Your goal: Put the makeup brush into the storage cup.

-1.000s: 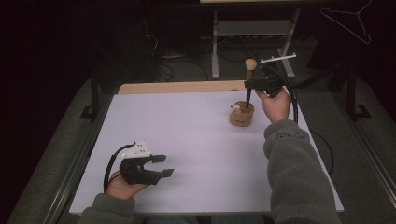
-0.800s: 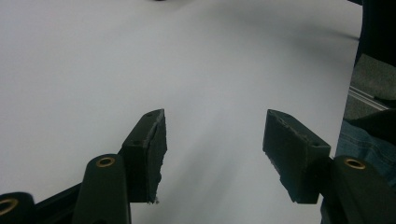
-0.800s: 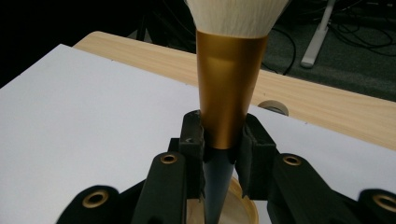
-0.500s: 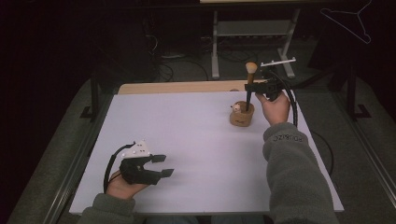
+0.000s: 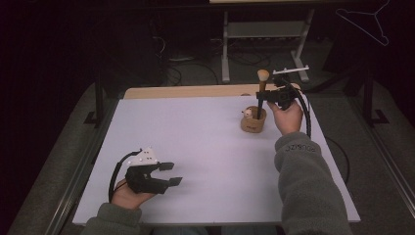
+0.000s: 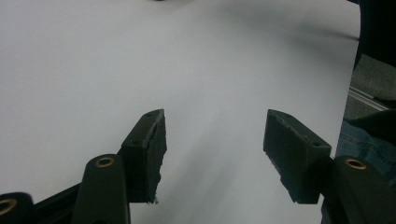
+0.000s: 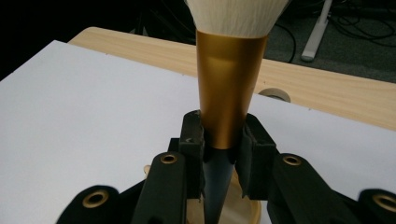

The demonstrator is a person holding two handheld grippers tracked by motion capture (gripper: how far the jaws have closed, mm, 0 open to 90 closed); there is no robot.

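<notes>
Right claw (image 7: 219, 149) clamps upright brush (image 7: 229, 93): gold ferrule, white bristles, dark handle; left claw (image 6: 212, 149) wide.

left gripper (image 5: 166, 174): black, two blocky jaws, brass rivets, grey three-cornered plate, black cable | right gripper (image 5: 266, 95): black, brass rivets, black cable | sleeves (image 5: 306, 186): grey fleece, small lettering at right cuff

Left gripper (image 5: 166, 174) jaws apart, right gripper (image 5: 266, 94) clamped.

Brush and cup, by surface
Brush (image 7: 231, 93): glossy gold metal collar, soft pale bristles; wooden cup (image 5: 253, 122); matt white table (image 5: 205, 147).
</notes>
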